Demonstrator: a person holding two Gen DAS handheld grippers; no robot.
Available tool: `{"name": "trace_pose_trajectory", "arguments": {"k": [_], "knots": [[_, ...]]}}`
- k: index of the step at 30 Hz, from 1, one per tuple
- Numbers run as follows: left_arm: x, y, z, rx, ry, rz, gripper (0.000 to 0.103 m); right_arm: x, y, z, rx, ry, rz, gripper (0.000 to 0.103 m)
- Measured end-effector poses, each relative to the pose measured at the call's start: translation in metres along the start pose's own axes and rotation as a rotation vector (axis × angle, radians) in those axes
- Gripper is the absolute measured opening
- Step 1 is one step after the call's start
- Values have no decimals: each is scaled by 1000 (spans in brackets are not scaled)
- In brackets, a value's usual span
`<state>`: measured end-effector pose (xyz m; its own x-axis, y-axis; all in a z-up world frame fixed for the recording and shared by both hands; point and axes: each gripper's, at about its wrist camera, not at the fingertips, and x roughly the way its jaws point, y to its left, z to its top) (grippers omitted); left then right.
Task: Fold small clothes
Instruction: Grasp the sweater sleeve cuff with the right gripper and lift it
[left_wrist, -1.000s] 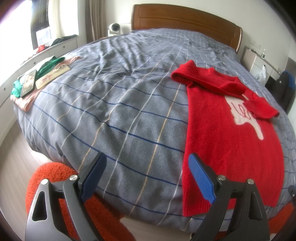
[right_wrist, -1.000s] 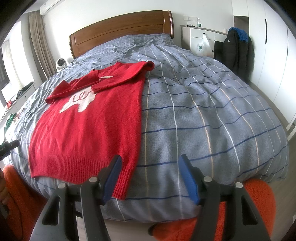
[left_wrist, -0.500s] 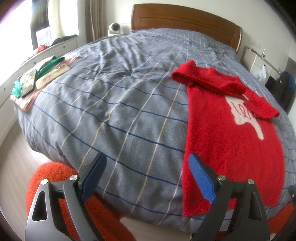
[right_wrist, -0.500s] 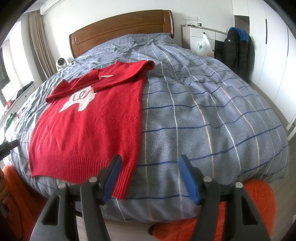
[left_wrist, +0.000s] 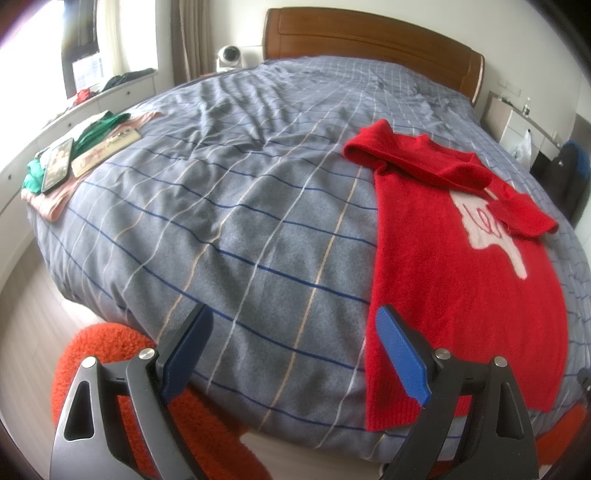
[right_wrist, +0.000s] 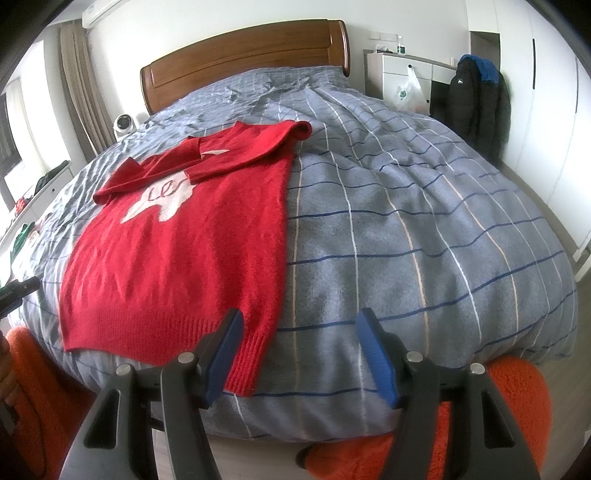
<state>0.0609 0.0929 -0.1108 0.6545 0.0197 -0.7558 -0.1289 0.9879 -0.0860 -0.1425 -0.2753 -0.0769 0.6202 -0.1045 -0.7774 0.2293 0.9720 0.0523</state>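
With both the left gripper (left_wrist: 295, 354) and the right gripper (right_wrist: 301, 350) being held wide and empty, the red sweater (right_wrist: 177, 251), lying at ten o'clock on the bed (right_wrist: 424, 240), is being risked: its sleeves, already folded in, could be dragged loose.

A grey checked duvet (left_wrist: 236, 206) covers the bed, with a wooden headboard (right_wrist: 243, 62) at its far end, a phone (left_wrist: 57, 170) lying near its left edge, an orange rug (right_wrist: 509, 413) at its foot and a dark jacket (right_wrist: 476, 99) hanging to its right.
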Motion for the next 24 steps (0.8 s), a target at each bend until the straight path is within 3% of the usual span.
{"name": "trace_pose_trajectory", "arguments": {"k": [4, 8, 11, 15, 18, 21, 23, 24], "knots": [[0, 3, 0, -3, -1, -2, 91, 5, 6, 28, -77, 26, 70, 63], [-1, 4, 1, -2, -6, -2, 91, 10, 27, 84, -251, -27, 71, 64], [-2, 5, 0, 7, -12, 6, 91, 28, 59, 114, -396, -56, 115, 71], [0, 4, -2, 17, -4, 21, 91, 77, 105, 135, -536, -33, 191, 71], [3, 5, -2, 21, 6, 29, 91, 124, 136, 147, -605, 33, 214, 71], [5, 9, -2, 17, 13, 34, 91, 167, 148, 157, -585, 101, 206, 71], [7, 10, -1, 15, 16, 43, 91, 198, 140, 165, -501, 204, 195, 49], [8, 12, 0, 11, 18, 44, 91, 202, 133, 169, -457, 213, 194, 25]]}}
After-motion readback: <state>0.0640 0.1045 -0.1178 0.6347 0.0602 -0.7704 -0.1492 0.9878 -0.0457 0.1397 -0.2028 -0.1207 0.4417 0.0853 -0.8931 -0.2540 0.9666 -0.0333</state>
